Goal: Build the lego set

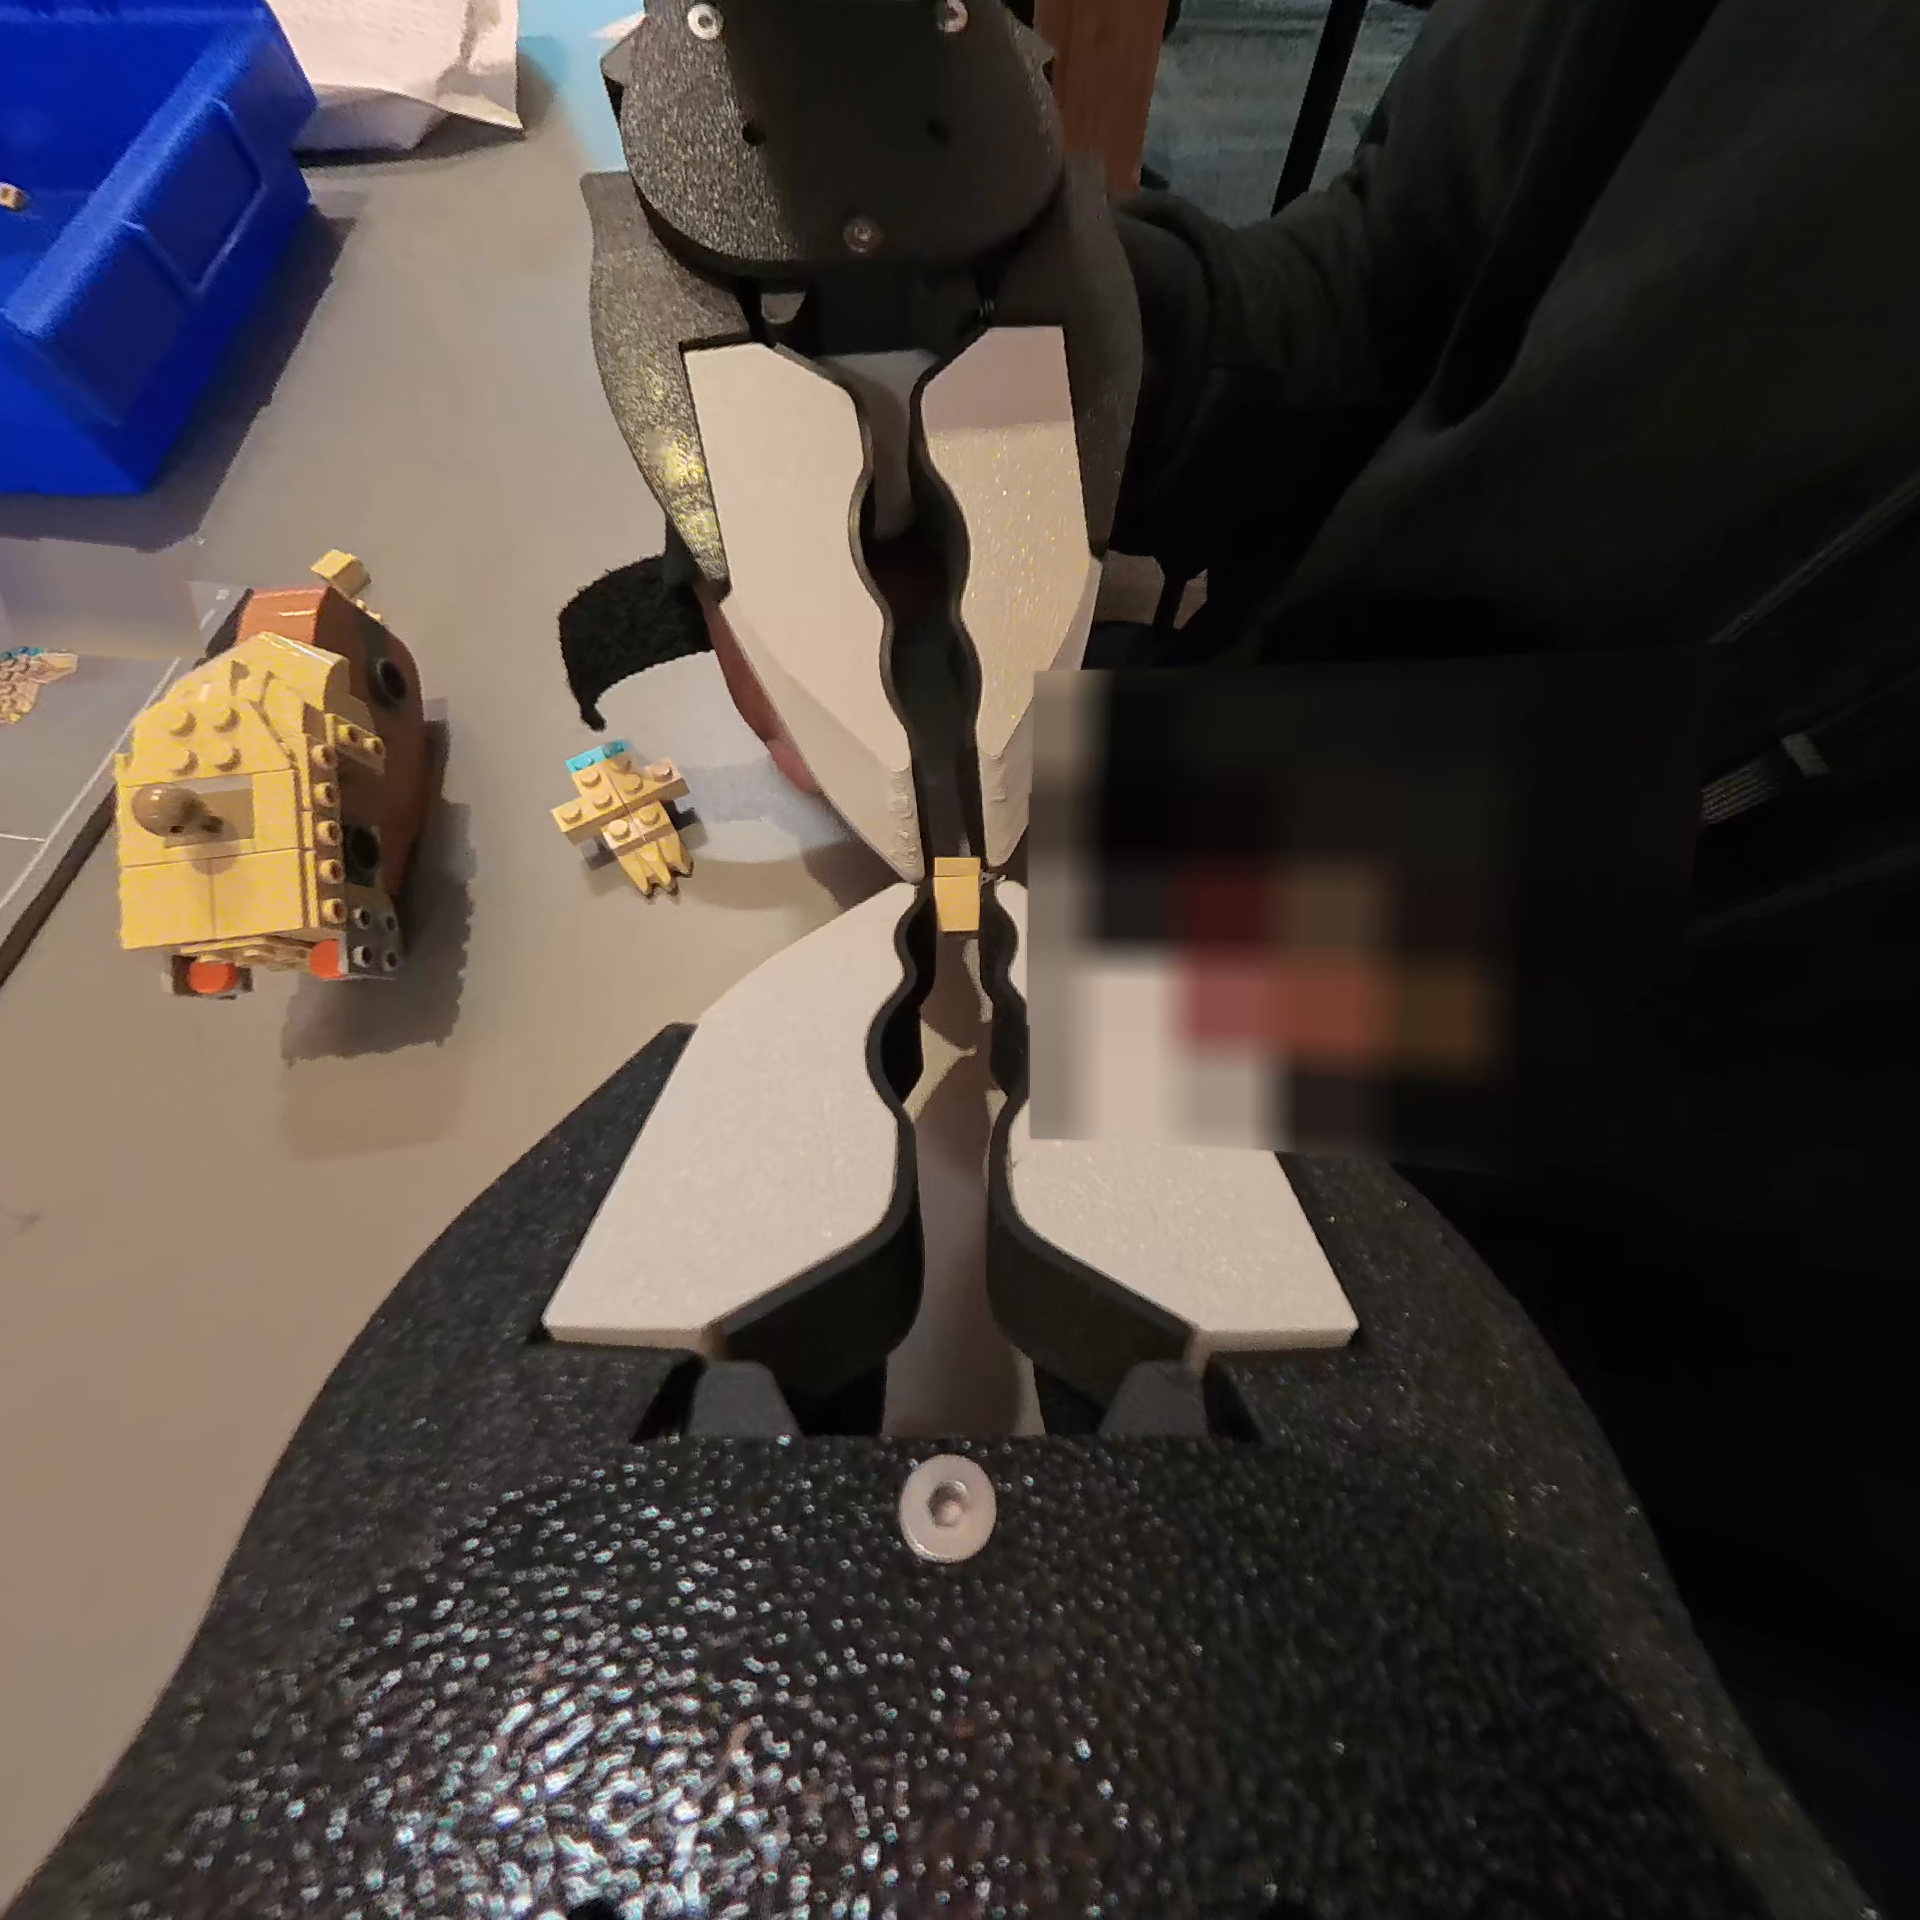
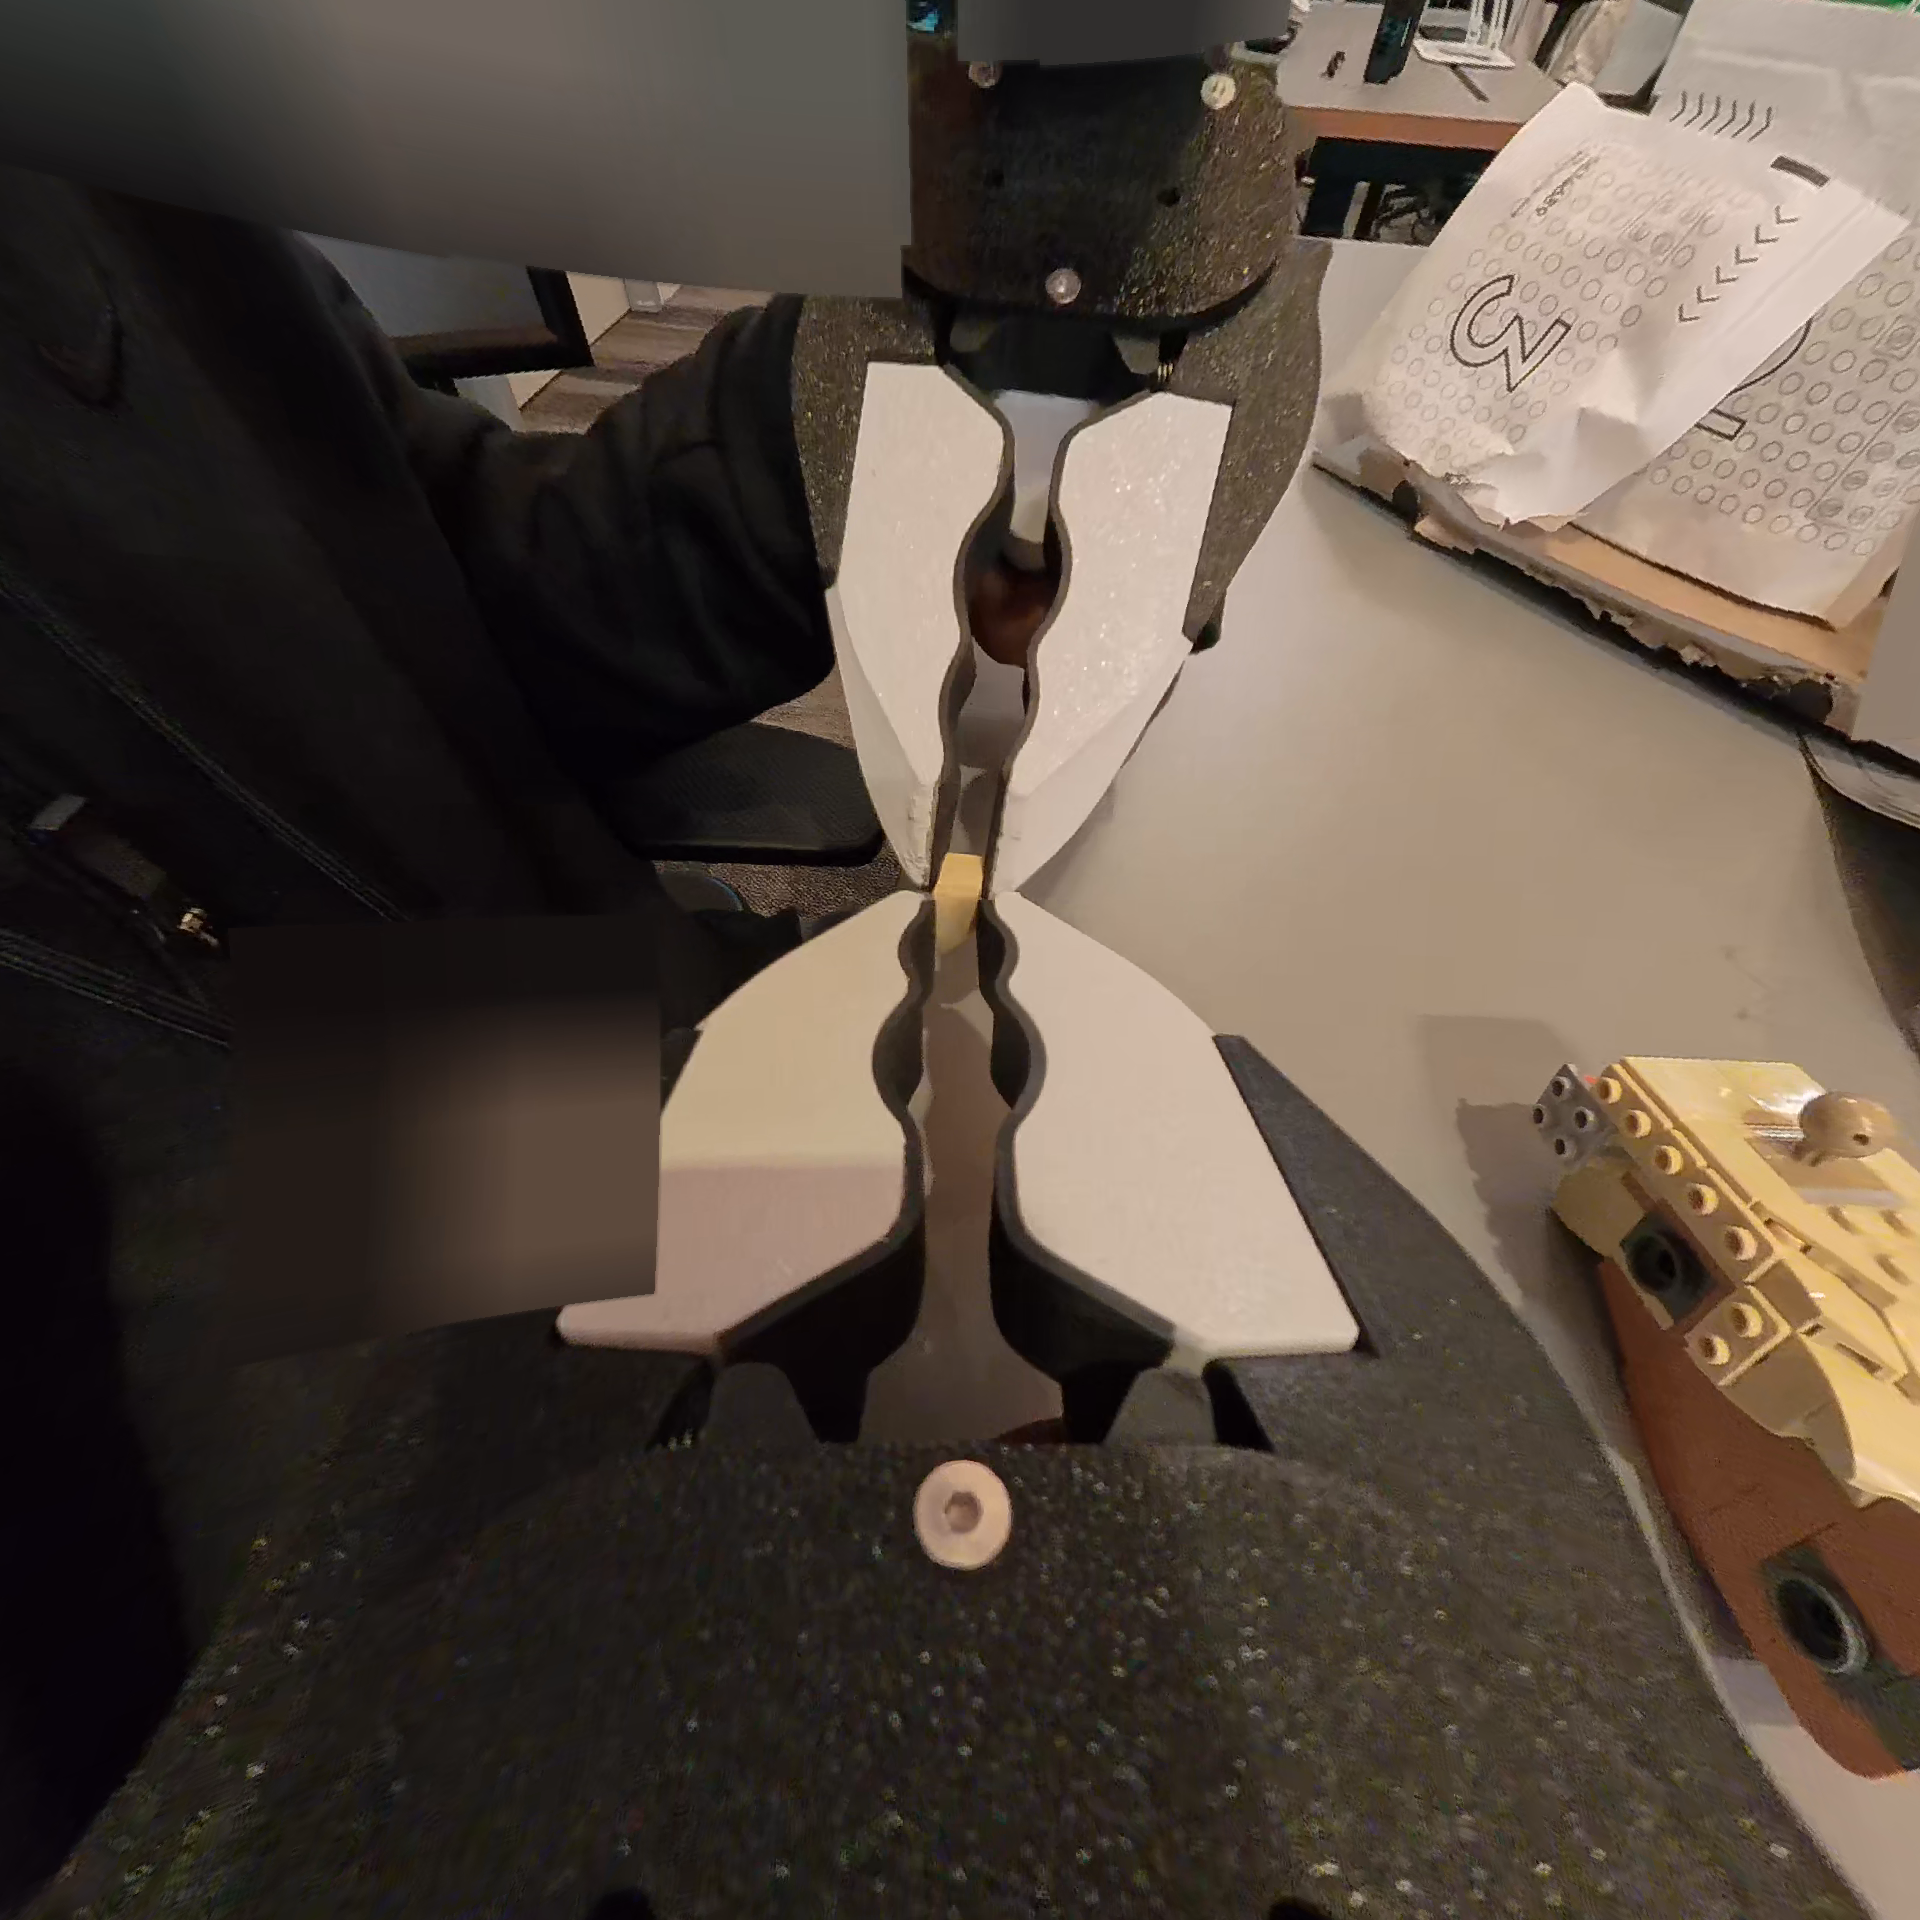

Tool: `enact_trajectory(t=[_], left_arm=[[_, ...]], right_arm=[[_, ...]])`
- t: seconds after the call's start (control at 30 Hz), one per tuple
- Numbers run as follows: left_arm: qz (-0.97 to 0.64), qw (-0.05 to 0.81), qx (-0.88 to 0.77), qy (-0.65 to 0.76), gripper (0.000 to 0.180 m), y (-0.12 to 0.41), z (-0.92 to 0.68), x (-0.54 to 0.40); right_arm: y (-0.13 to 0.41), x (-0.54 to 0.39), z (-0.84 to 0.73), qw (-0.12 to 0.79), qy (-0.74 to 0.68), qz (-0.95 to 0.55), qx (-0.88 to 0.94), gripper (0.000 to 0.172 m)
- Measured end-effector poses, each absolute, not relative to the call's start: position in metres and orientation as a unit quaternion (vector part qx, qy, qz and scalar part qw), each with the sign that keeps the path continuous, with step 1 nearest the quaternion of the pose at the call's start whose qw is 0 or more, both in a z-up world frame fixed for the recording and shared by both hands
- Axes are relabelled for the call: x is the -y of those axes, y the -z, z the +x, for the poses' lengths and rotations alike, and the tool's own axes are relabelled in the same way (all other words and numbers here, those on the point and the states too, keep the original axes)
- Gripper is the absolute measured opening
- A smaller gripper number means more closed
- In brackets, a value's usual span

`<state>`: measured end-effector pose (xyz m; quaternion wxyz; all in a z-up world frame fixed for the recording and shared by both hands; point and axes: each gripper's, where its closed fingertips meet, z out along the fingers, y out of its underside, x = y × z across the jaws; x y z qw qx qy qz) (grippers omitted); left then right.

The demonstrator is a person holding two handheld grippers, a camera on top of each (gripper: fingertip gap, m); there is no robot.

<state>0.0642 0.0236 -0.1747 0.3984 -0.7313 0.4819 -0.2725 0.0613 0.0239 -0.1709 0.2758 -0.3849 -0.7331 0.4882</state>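
Grey tabletop spreads under your work, and nearest you the two grippers meet tip to tip above its edge, by your dark sleeve. Your left gripper has its jaws drawn narrow, and the small tan brick piece sits between its fingertips with both pads against its sides. Your right gripper faces it head-on, jaws just as narrow, pinching the same tan piece from the other end; whether that is one brick or two pressed together you cannot tell from here. So the small piece is up in the air, shared between both tools, not on the table and not on any model. Just beyond, on the table, lies a little tan cross-shaped assembly with a blue stud, apart from everything. Farther off rests the bigger tan and brown brick model, untouched, on its side. As a judgement, that reads as mid-build: the bulk is together, the held piece and the little cross are not attached. Farthest back sit a blue bin and crumpled printed paper bags
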Motion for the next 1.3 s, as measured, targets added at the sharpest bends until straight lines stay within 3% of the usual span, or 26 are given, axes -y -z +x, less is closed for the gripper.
enact_trajectory(t=[0.63, 1.3], left_arm=[[-0.676, 0.475, -0.404, 0.393, 0.007, 0.142, 0.067, -0.038], [-0.696, 0.478, -0.295, 0.448, 0.007, 0.14, 0.054, -0.06]], right_arm=[[0.138, -0.037, 0.062, 0.285, -0.589, -0.409, 0.636, 0.008], [0.132, -0.057, 0.055, 0.364, -0.558, -0.428, 0.611, 0.012]])
